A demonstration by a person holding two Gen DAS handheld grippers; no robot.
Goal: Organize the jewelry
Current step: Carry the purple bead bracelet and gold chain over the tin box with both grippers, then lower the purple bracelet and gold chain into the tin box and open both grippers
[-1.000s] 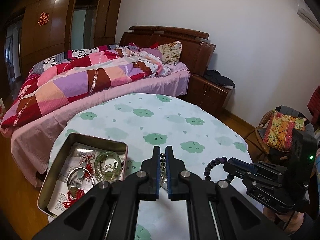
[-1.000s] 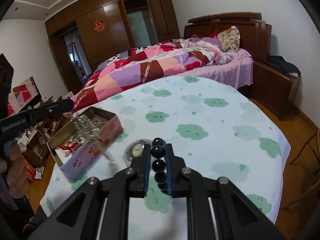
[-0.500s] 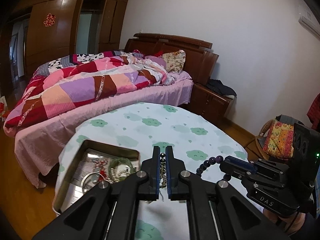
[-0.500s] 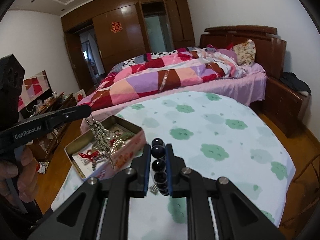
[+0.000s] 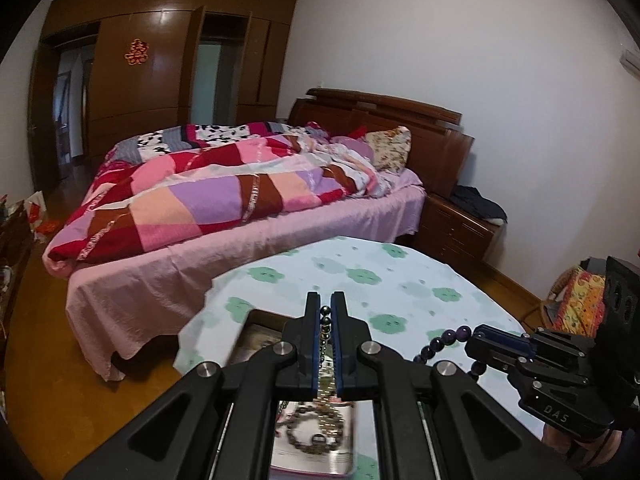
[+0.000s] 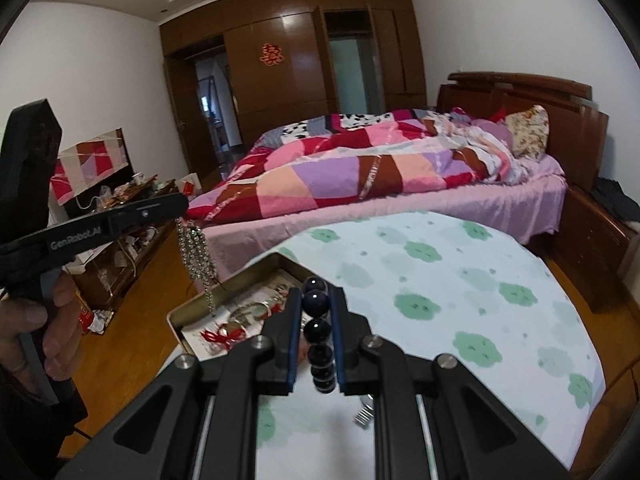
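My left gripper [image 5: 327,312] is shut on a silver bead chain necklace [image 6: 197,252], which hangs from it over the near left corner of the open tin box [image 6: 224,292]. The left gripper shows from the side in the right wrist view [image 6: 176,205]. My right gripper [image 6: 316,300] is shut on a dark purple bead bracelet [image 6: 318,328], held above the table just right of the tin; it appears in the left wrist view [image 5: 476,338] with the beads [image 5: 444,340] curling out. The tin [image 5: 316,440] holds several bracelets and a red cord.
The round table has a white cloth with green clouds [image 6: 460,280]. A small silver piece [image 6: 364,414] lies on the cloth under my right gripper. A bed with a patchwork quilt [image 6: 380,172] stands behind the table. A cluttered low cabinet [image 6: 120,216] is at left.
Both grippers have risen and tilted up, each still holding its piece. The left gripper carried the chain necklace over to the tin's corner; the tin now sits under the left gripper.
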